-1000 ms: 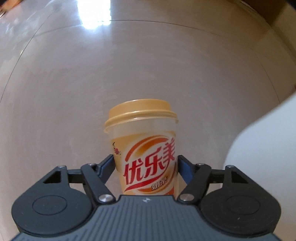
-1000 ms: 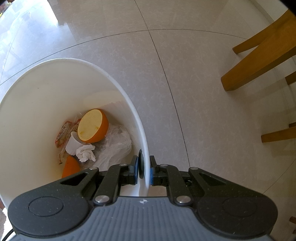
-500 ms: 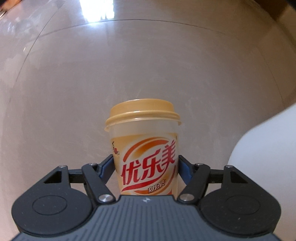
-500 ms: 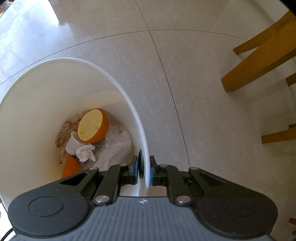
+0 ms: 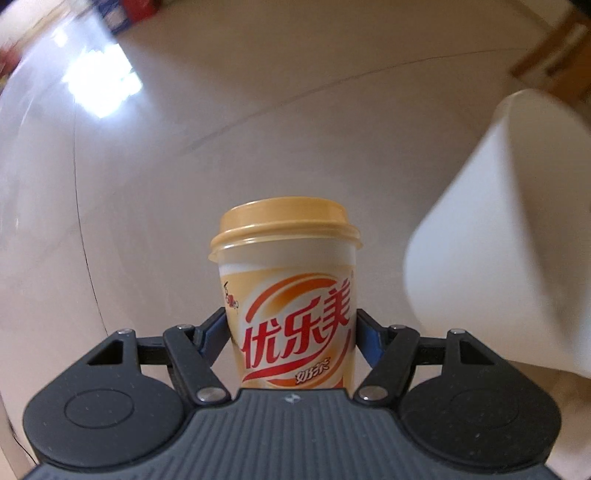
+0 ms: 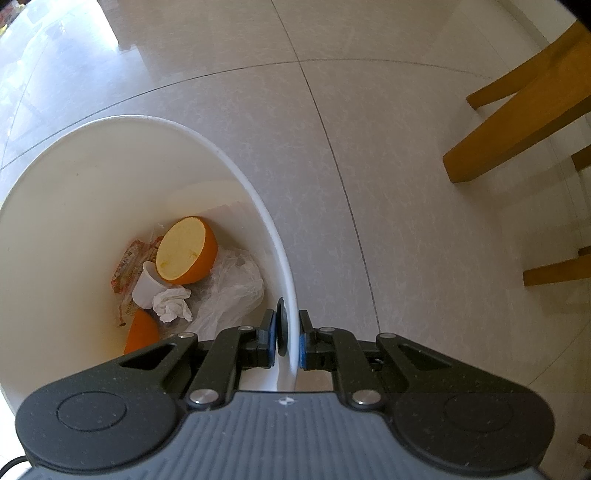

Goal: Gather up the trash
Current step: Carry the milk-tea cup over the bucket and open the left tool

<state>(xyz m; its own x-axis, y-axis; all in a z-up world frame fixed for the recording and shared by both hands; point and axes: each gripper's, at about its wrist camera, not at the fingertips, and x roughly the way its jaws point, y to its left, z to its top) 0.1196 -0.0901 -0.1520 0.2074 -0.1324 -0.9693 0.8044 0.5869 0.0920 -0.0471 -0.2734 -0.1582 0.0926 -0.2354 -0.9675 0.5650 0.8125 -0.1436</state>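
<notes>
A milk-tea cup [image 5: 288, 295] with an orange lid and red Chinese lettering stands upright between the blue pads of my left gripper [image 5: 291, 332], which is shut on the cup's lower body; it hangs well above the floor. The white trash bin [image 5: 509, 236] shows blurred at the right of the left wrist view. In the right wrist view my right gripper [image 6: 287, 339] is shut on the bin's rim [image 6: 291, 321], one pad inside the wall and one outside. Inside the bin lie an orange half [image 6: 186, 251], a crumpled tissue [image 6: 171, 304], a clear plastic bag [image 6: 229, 295] and a snack wrapper [image 6: 127, 266].
Glossy pale floor tiles [image 6: 369, 166] with dark grout lines surround the bin. Wooden furniture legs [image 6: 517, 122] stand at the right of the right wrist view. Blurred colourful boxes [image 5: 125, 14] lie far off at the top left of the left wrist view.
My left gripper has risen with the cup and rolled; the floor looks farther away and the bin's rim has come into view at the right. The right gripper has stayed put.
</notes>
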